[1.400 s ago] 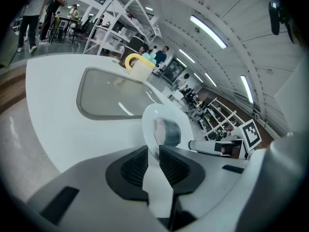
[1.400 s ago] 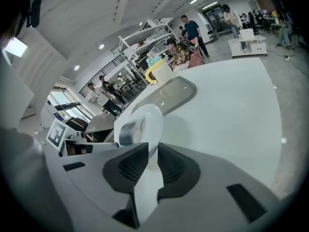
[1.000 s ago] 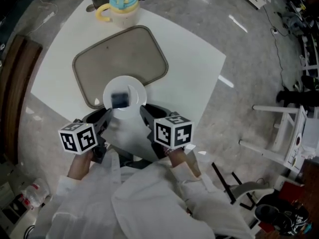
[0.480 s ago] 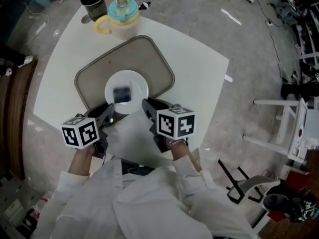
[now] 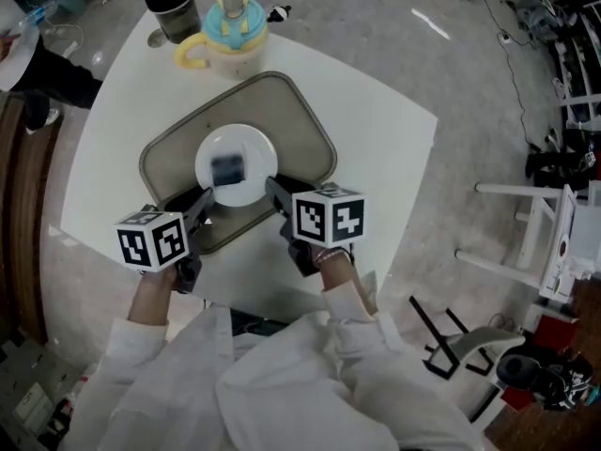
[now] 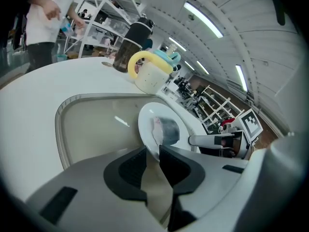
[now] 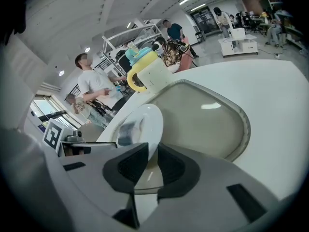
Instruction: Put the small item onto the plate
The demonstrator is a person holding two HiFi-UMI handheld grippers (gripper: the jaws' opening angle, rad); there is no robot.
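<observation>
A white, square, round-cornered table (image 5: 376,130) fills the middle of the head view, its right half bare out to the edge. A beige plastic tray (image 5: 300,125) with rounded corners and a raised rim lies on it at a slant. The tray's far and right parts are empty.

The left gripper (image 5: 205,198) and the right gripper (image 5: 272,186) reach in from the near side. Each one's jaws are closed on the near rim of a round white ceramic plate (image 5: 254,144), left and right of its nearest point. In the left gripper view the rim (image 6: 145,124) passes between the dark pads of the left gripper (image 6: 152,156). The right gripper view shows the same for the right gripper (image 7: 152,153) and the plate (image 7: 147,117).

The plate sits over the tray's near-left part, its near edge close to the tray's near rim. Whether it rests on the tray cannot be told.

At the table's far corner stand a cream mug (image 5: 230,28) with a yellow handle and light-blue lid and, just beside it, a black tumbler (image 5: 171,6). Both are well apart from the plate.

The small dark item (image 5: 227,169) lies at the plate's middle, blurred in every view (image 6: 166,129) (image 7: 126,129).
</observation>
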